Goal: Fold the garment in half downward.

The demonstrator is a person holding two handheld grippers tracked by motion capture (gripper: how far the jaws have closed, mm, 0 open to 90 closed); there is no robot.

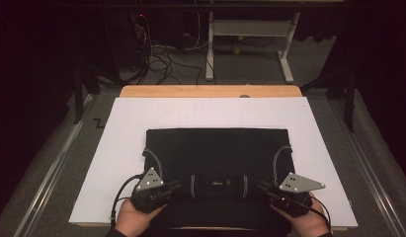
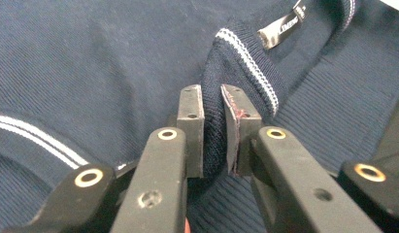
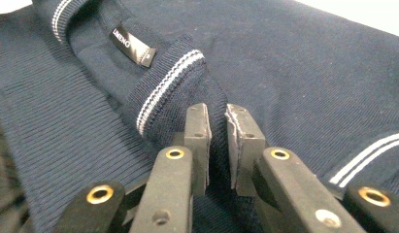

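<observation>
Sweater (image 1: 218,163) lies flat on white sheet (image 1: 116,148), collar nearest person. Left gripper (image 2: 212,104) is clamped on collar (image 2: 245,58) fold; right gripper (image 3: 217,121) likewise, near label (image 3: 133,46). Judged: folding step; next, carry both forward evenly.

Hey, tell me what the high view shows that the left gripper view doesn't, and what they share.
High view alone: the white sheet covering the wooden table, the whole outline of the dark navy knitted sweater, the right gripper, and both hands.

Left gripper view alone: the knit's ribbing, and the left gripper pinching a fold beside the white-striped collar.

Both: the sweater, its collar and the small neck label.
</observation>
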